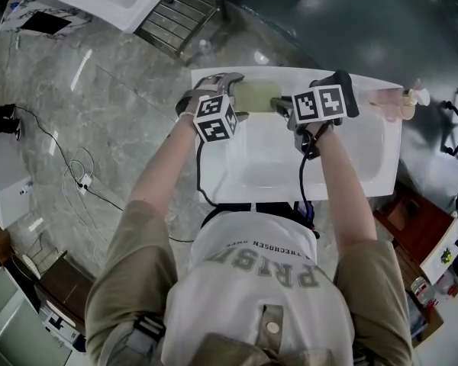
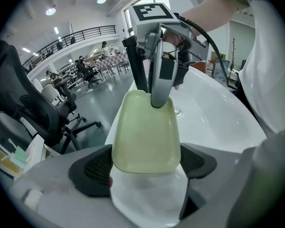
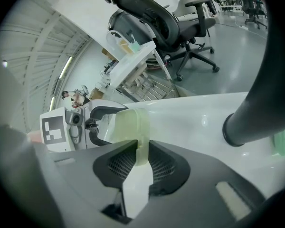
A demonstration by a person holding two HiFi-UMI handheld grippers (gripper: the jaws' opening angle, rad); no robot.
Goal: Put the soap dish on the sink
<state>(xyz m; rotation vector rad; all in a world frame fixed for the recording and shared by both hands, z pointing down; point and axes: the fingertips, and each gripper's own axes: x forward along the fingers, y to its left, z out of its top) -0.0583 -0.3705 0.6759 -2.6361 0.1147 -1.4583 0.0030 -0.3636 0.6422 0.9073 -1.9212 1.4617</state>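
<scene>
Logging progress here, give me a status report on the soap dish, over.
Both shut on soap dish: left gripper across it, right gripper on its end rim. Dish over sink back ledge. Pump bottle at far corner, apart.

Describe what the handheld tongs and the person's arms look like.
Both the left tongs and the right tongs have light grey bodies with black, mesh-textured pads. Each carries a white cube printed with black square markers, and a black cable runs back from each. The person wears short beige sleeves.
</scene>
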